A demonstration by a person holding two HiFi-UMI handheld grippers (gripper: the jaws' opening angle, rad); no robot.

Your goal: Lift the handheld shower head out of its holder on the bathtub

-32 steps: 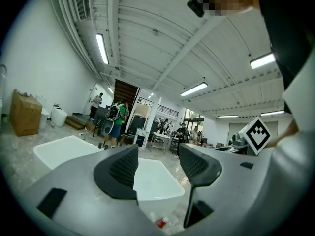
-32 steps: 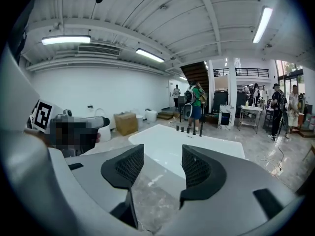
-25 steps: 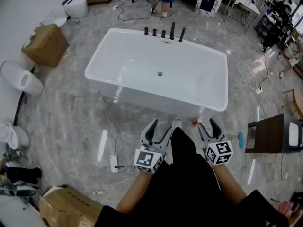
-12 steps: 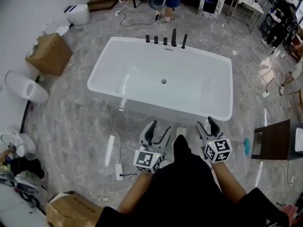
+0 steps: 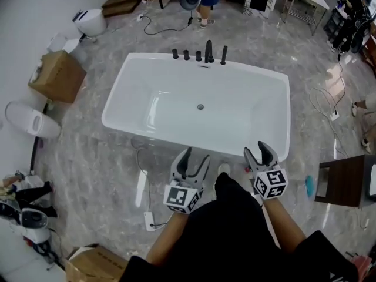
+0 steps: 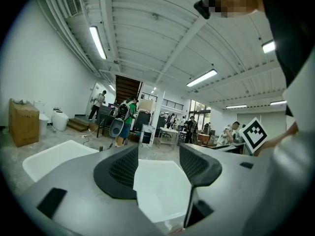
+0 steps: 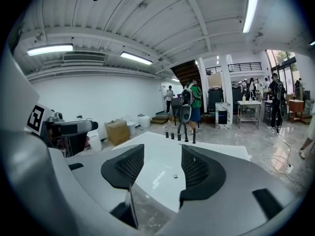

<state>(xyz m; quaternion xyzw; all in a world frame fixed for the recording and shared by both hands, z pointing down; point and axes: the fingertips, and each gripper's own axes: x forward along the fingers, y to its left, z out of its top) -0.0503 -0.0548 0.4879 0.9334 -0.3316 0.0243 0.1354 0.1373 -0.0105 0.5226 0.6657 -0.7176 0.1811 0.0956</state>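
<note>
The white bathtub [image 5: 147, 107] lies crosswise ahead of me. A row of black fittings stands on its far rim, with a curved spout [image 5: 208, 50] among them. The slim black handheld shower head [image 5: 224, 54] stands upright in its holder at the right end of the row; in the right gripper view the shower head [image 7: 194, 135] is far off. My left gripper [image 5: 194, 159] and right gripper [image 5: 257, 152] are both open and empty, side by side at the tub's near rim, a full tub width short of the fittings. The left gripper [image 6: 157, 163] and right gripper [image 7: 162, 167] both look across the basin.
A cardboard box [image 5: 56, 75] and a toilet [image 5: 29, 119] stand left of the tub, another toilet [image 5: 91, 21] at far left. Cables and a power strip [image 5: 149, 220] lie on the floor near my left gripper. A dark wooden table [image 5: 341, 181] stands right. People stand beyond the tub.
The view has drawn closer to the tub, and both grippers now reach its near rim. Their jaws have stayed open and empty.
</note>
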